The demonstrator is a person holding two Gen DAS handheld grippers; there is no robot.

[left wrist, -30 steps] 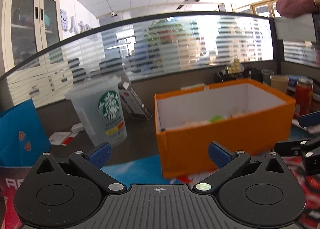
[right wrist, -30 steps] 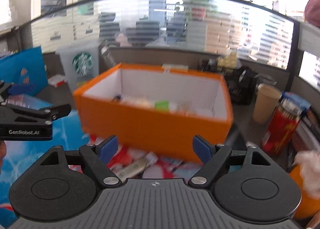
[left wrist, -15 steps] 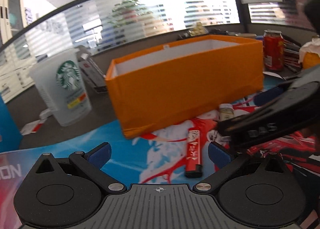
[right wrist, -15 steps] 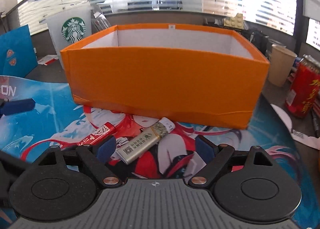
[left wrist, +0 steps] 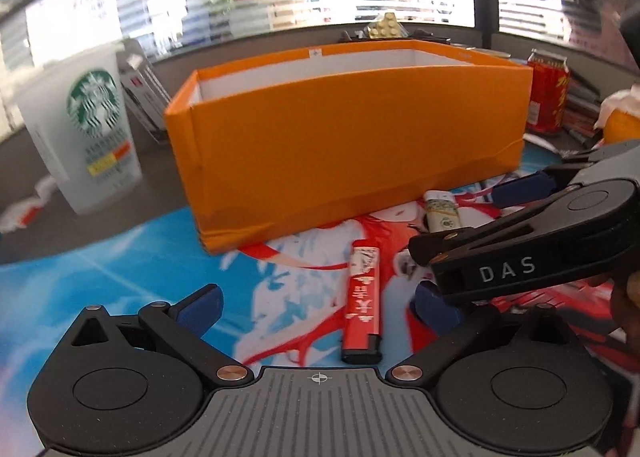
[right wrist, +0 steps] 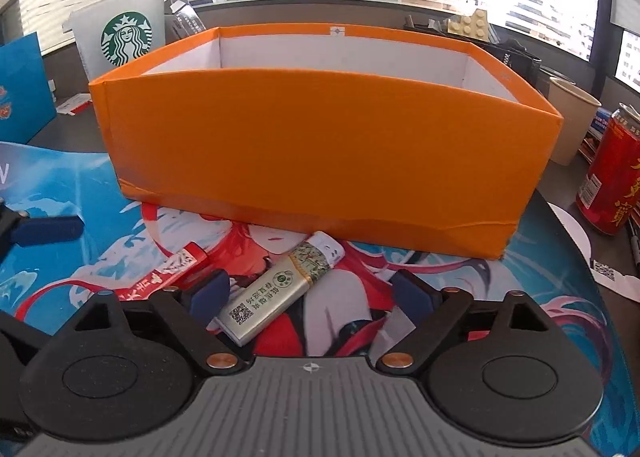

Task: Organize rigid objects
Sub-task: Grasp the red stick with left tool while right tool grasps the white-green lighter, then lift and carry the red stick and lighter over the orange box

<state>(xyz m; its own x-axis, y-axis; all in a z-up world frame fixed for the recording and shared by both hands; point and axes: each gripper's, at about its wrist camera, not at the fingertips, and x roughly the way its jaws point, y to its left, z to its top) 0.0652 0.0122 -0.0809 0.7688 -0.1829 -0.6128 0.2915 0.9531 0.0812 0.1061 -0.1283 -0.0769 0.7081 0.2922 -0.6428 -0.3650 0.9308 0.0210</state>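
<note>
1. Left wrist view: left gripper low over the printed mat, fingers spread wide, nothing between them.
2. Red lighter lies flat on the mat between the spread blue pads, long axis pointing toward the orange box; pads not touching it.
3. Orange box sits just behind the lighter, open top, white inside; contents not visible from this angle.
4. Silver lighter further back right, near the box's front wall, partly hidden by the right gripper, which crosses in from the right with its blue pads on either side of that lighter, apart from each other.
5. Starbucks cup stands upright left of the box, off the mat. Red can upright right of the box.
6. Right wrist view: right gripper down at mat level, fingers wide apart, no grip.
7. Silver lighter lies diagonally between the pads, white cap end toward the box, closer to the left pad; contact unclear.
8. Red lighter just left of it, partly behind the left finger.
9. Left gripper's blue pad visible at the left edge.
10. Starbucks cup behind the box's left corner; paper cup and red can to its right.
</note>
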